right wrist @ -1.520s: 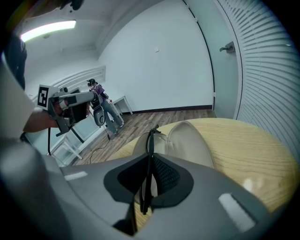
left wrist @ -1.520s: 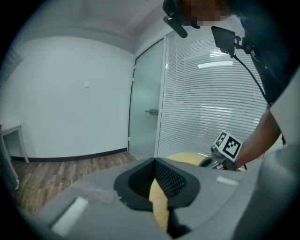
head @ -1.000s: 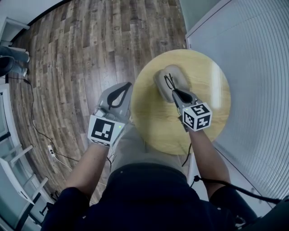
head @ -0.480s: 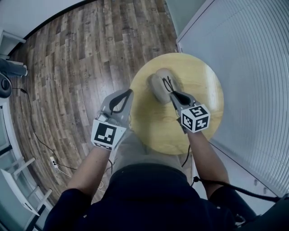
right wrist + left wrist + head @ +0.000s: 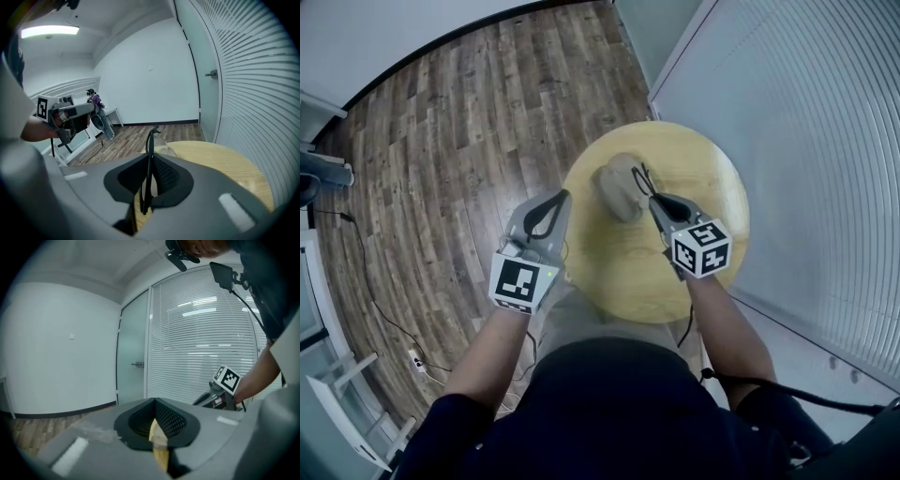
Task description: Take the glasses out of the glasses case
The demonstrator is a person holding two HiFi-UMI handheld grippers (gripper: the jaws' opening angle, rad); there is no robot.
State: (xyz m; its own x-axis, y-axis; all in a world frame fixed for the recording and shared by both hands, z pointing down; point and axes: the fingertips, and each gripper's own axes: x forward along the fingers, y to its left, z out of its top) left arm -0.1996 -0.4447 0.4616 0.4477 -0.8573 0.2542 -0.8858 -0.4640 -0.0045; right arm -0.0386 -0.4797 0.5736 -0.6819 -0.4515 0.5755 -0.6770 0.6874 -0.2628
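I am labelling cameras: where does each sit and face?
Head view: on the head, steeply down at the round table; left claw, right claw, left arm, right arm.
Left gripper view: on the left claw, facing the blinds; right arm.
Right gripper view: on the right claw, facing the table and held glasses; left hand.
Shared: each gripper view shows the other claw.

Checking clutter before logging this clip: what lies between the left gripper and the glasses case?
Nothing. In the head view only bare table lies between the left gripper and the glasses case.
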